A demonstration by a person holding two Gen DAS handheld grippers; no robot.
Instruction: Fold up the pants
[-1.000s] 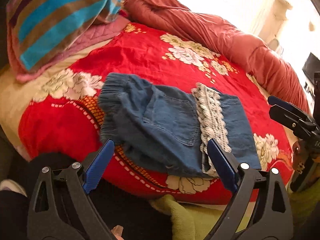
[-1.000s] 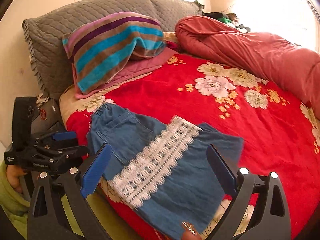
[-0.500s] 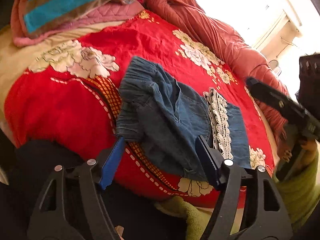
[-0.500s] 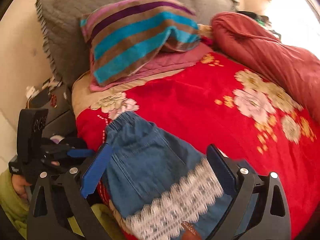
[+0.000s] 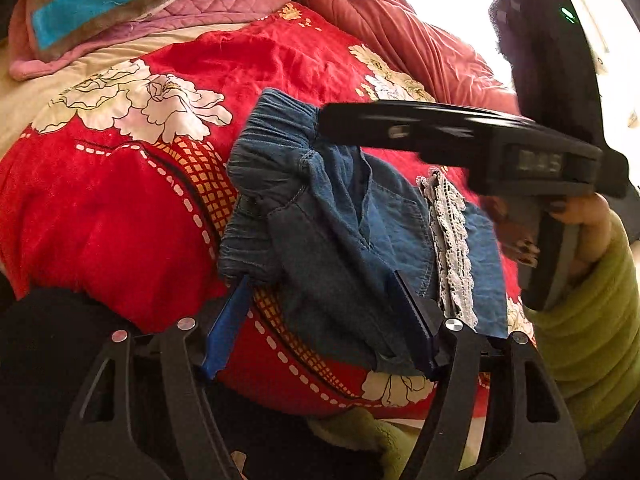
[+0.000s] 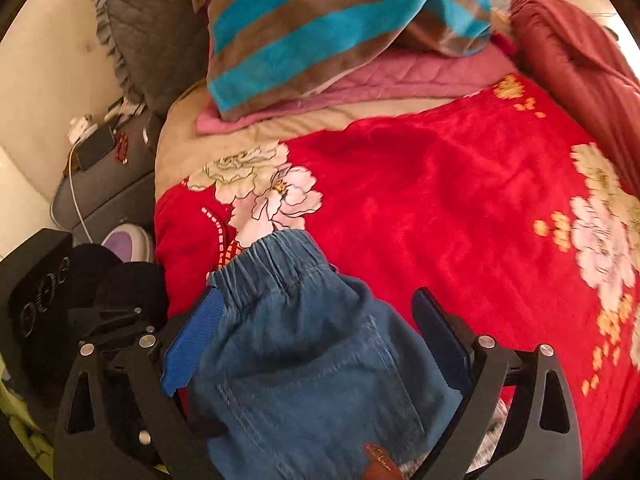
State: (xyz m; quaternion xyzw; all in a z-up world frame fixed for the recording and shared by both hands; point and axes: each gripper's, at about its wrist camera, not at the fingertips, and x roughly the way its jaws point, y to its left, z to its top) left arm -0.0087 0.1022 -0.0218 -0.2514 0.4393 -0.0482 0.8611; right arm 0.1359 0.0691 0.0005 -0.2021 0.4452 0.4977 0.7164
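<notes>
Folded blue denim pants [image 5: 332, 232] with a white lace trim [image 5: 450, 240] lie near the front edge of a red flowered blanket [image 5: 120, 208]. My left gripper [image 5: 320, 320] is open, its blue pads on either side of the pants' near edge. My right gripper [image 5: 324, 120] reaches in from the right above the elastic waistband [image 5: 276, 132]. In the right wrist view the pants [image 6: 316, 360] fill the space between the open pads of the right gripper [image 6: 316, 340], with the waistband [image 6: 272, 260] just ahead.
A striped pillow [image 6: 320, 28] on a pink quilted cover [image 6: 400, 80] and a grey cushion [image 6: 148, 28] lie at the bed's head. A rolled red duvet [image 5: 400, 40] runs along the far side. A bedside stand [image 6: 104, 176] with cables is at left.
Both grippers have moved in toward the pants' waistband end. The right gripper swung left over the pants, and the denim near the waistband is now bunched up.
</notes>
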